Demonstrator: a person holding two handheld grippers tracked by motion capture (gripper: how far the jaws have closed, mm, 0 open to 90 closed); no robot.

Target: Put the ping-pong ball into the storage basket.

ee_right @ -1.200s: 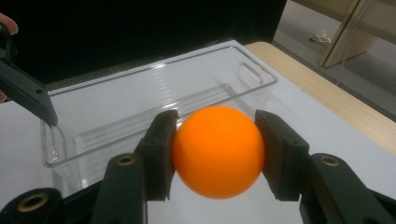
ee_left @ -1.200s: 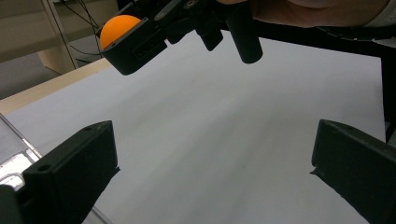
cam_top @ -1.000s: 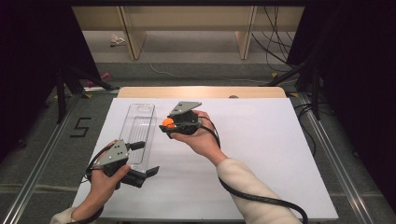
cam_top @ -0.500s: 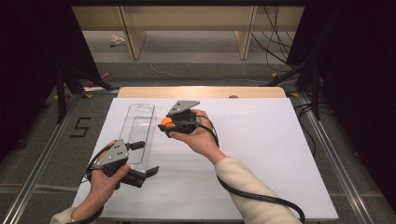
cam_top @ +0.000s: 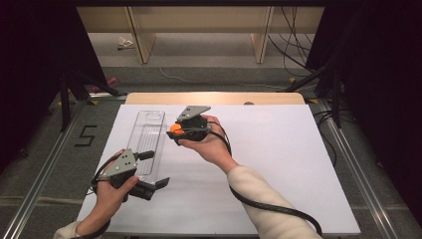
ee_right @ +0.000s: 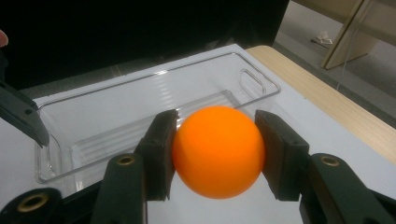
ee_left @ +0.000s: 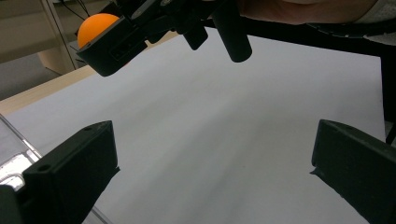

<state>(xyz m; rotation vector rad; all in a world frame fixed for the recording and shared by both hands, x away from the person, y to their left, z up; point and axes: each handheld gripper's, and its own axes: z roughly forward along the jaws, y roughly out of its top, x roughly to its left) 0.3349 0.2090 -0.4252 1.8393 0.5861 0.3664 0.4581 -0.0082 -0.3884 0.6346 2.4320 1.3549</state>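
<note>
Nothing really differs from a second ago: both hands sit in the same spots and the ball is clamped exactly as before.

Right claw (ee_right: 215, 154) is squeezing an orange ball (ee_right: 218, 150), one flat black pad pressed on each side of it, so it's closed on the ball and holding it up off the white sheet. Ball looks smooth, matte and perfectly round, ping-pong style. In the high view it peeks out of the left end of that claw (cam_top: 175, 131).

Just beyond the ball, in front of the right claw, lies a clear plastic tray (ee_right: 261, 86). It's long and rectangular with rounded corners, a ribbed floor and an oval handle cutout at the far end. Shiny see-through stuff, you see the white sheet right through it. From above, the tray (cam_top: 150, 119) sits between the two claws, its near end just beside the left one.

Left claw (cam_top: 153, 174) has its jaws spread wide with nothing between them, hovering low over the tabletop (cam_top: 278, 149), which is covered in a plain white sheet with a wooden edge at the back. Looking along the left claw (ee_left: 215, 163), the right claw and its ball (ee_left: 95, 25) hang above and ahead, cable trailing off behind.
</note>
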